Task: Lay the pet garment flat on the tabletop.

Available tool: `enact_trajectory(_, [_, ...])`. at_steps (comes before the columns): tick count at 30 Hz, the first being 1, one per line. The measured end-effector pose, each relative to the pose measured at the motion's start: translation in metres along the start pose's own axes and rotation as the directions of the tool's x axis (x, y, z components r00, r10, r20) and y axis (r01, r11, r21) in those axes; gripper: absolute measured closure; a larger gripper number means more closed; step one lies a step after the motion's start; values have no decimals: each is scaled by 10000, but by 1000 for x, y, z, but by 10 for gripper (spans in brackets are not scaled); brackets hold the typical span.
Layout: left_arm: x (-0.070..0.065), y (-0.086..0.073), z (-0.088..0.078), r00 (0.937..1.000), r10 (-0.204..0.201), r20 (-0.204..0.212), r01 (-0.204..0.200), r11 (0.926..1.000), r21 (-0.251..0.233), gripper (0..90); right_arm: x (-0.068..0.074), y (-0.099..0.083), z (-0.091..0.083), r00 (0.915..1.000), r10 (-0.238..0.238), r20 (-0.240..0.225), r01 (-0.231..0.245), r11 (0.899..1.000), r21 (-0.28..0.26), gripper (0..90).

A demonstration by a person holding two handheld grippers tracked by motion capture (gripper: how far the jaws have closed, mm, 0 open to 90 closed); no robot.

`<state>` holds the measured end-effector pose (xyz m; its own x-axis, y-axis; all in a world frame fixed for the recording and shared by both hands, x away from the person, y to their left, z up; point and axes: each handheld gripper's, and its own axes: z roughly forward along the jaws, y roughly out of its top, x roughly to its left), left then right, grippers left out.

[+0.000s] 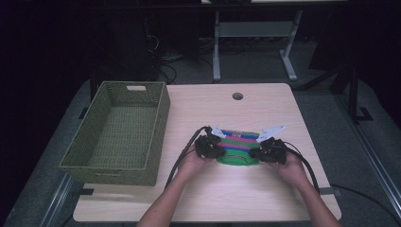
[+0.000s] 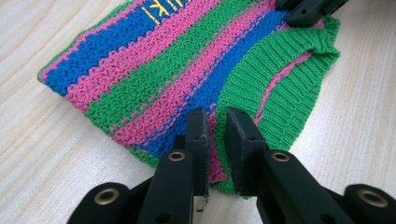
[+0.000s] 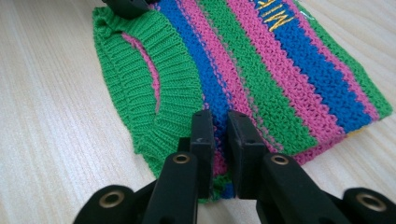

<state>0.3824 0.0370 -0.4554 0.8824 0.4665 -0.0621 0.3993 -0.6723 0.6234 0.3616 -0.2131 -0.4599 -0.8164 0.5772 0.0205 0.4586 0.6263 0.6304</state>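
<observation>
wooden table (image 1: pixel 283 189) bears the striped knit (image 2: pixel 187 70), its near edge pinched in both fingers (image 2: pixel 243 140).

The only lettering visible was yellow stitching on a blue stripe of the striped knitted garment (image 3: pixel 261 60), seen upside down in the right gripper view as roughly "MIR" and cut off at the frame edge in the left gripper view, so not fully legible.
</observation>
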Motion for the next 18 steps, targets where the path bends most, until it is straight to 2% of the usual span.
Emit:
enact_trajectory(7, [0,-1,0,10000,52,-78,-53,9999,-102,859,-3,-3,0,9996,227,-195,-230,9996,-191,842])
enact_trajectory(10, [1,-1,-1,10000,9,-34,-10,10000,-71,871,-5,-4,-1,9984,484,-296,-493,9983,-303,845])
enact_trajectory(18, [1,1,-4,9999,-106,19,106,9999,-92,877,-4,-3,-3,9987,420,-293,-431,9984,-368,850])
